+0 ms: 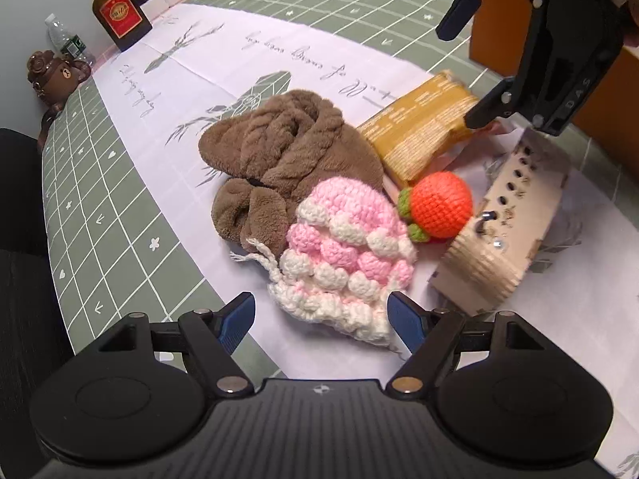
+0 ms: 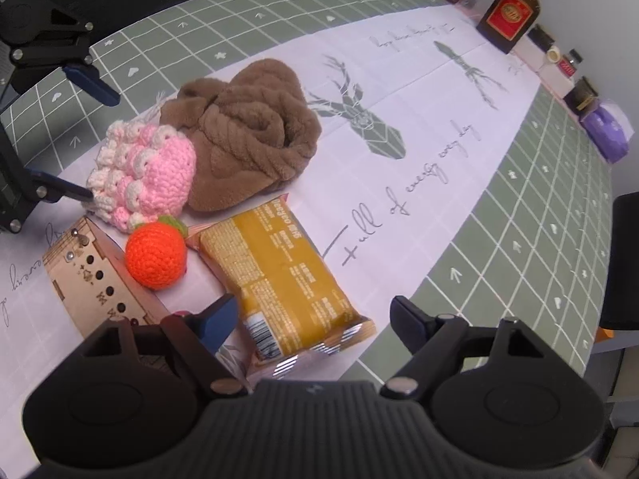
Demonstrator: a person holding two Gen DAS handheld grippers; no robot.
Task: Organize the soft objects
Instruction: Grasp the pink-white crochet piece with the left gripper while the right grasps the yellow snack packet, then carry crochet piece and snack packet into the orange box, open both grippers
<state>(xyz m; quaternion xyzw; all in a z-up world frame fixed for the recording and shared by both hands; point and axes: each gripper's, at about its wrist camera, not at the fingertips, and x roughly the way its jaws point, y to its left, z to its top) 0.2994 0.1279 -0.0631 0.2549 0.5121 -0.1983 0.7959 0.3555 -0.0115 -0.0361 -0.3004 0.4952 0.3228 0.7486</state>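
A pink and white crochet pouch [image 1: 343,251] lies on the white cloth, touching a crumpled brown plush towel [image 1: 287,155] behind it and an orange crochet fruit [image 1: 439,203] at its right. My left gripper [image 1: 321,319] is open, its blue fingers on either side of the pouch's near edge. My right gripper [image 2: 315,319] is open above the near end of a yellow snack packet [image 2: 279,271]. The right wrist view shows the pouch [image 2: 143,171], towel [image 2: 251,131], fruit [image 2: 155,255] and the left gripper [image 2: 90,135]. The left wrist view shows the right gripper [image 1: 467,64] raised over the packet [image 1: 419,131].
A wooden perforated box [image 1: 503,215] stands right of the fruit. A brown liquor bottle [image 1: 116,8], a water bottle [image 1: 66,40], a bear figure [image 1: 52,76] and small jars line the far table edge. A purple pack [image 2: 607,127] lies by the green grid mat [image 2: 519,219].
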